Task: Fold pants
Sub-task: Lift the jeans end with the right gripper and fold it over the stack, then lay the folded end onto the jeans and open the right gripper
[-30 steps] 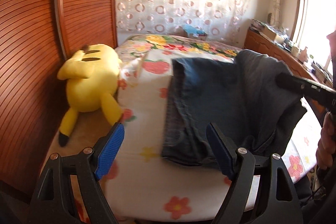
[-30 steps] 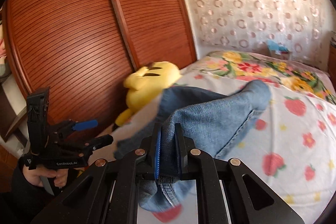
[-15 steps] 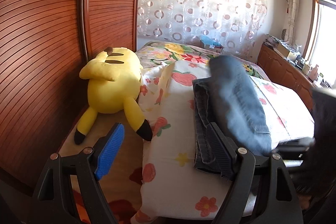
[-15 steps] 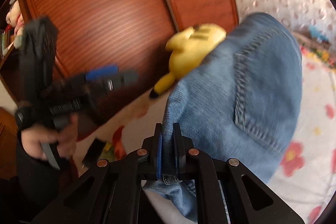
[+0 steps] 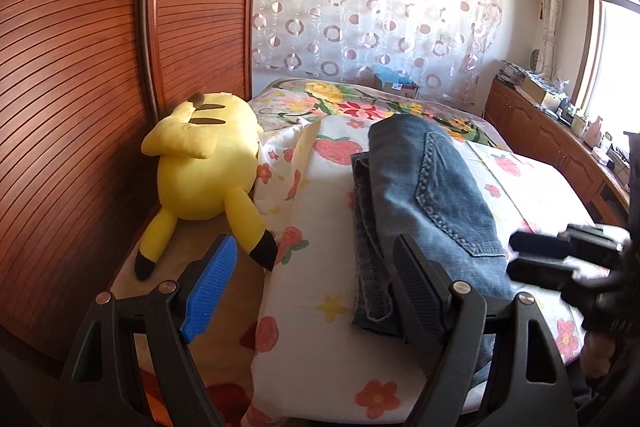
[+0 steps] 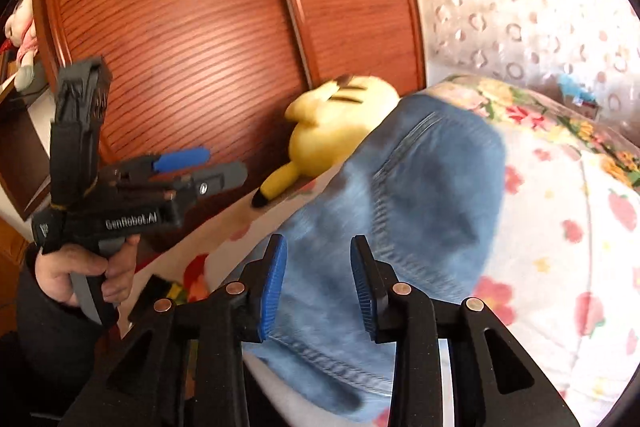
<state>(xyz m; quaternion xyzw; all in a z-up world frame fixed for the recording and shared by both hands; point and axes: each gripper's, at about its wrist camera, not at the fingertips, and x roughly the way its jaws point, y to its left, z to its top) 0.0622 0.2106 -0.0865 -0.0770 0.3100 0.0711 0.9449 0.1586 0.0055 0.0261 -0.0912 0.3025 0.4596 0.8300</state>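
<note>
With the folded blue denim pants [image 5: 424, 203] lying on the floral bed [image 5: 320, 367], the right gripper [image 6: 318, 283] is just opening & letting go w/ cloth between its jaws, left gripper [image 5: 308, 291] spread, empty — best backing out straight, no snagging.

My left gripper [image 5: 308, 287] hangs with its jaws wide apart, nothing between the pads, pointing downward over the near left edge of the jeans [image 5: 432, 195]. My left hand [image 6: 86, 273] wraps its grip handle, a dark sleeve behind the wrist. My right gripper [image 6: 318, 283] sits low at the near end of the jeans; its jaws have just been opening, and the pads now stand clear of the denim lying between them.
</note>
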